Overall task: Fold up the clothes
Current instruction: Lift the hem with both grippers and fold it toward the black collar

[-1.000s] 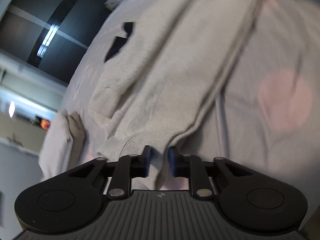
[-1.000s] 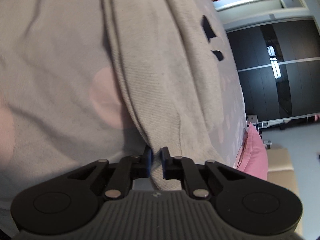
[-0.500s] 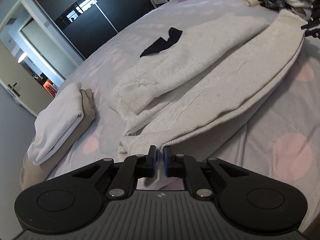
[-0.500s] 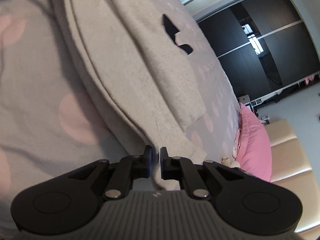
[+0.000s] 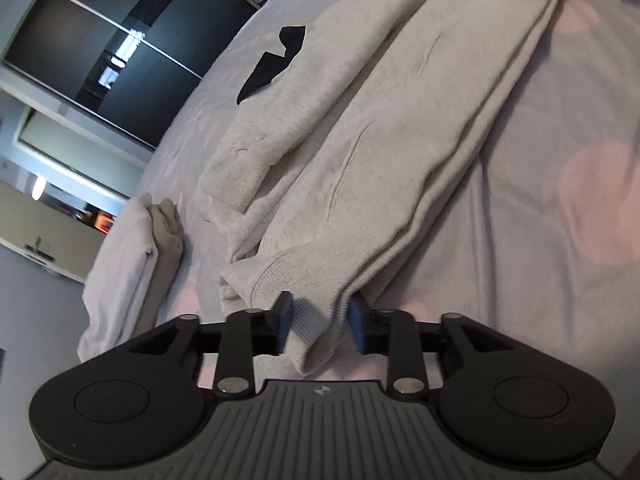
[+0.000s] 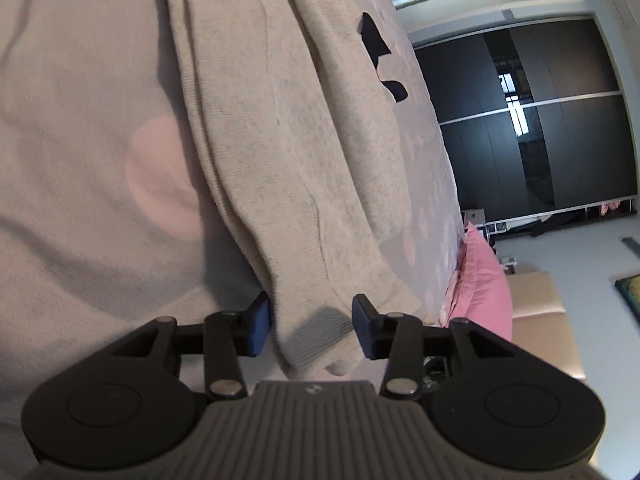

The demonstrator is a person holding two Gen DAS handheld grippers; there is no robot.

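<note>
Grey sweatshirt (image 5: 400, 140) lies folded lengthwise on the bed (image 5: 560, 240). Left gripper (image 5: 320, 322): jaws opening, ribbed hem corner loose between the pads. Right gripper (image 6: 310, 322): jaws opening, other end's corner between them, unpinched.

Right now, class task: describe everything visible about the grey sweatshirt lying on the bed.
The grey sweatshirt looks like soft heathered knit, folded lengthwise into a long band on the pink-spotted bedspread. A sleeve with a ribbed cuff lies across it, with a black patch near its far edge. Ribbed ends sit between the opening jaws of the left gripper and right gripper, unpinched.
</note>
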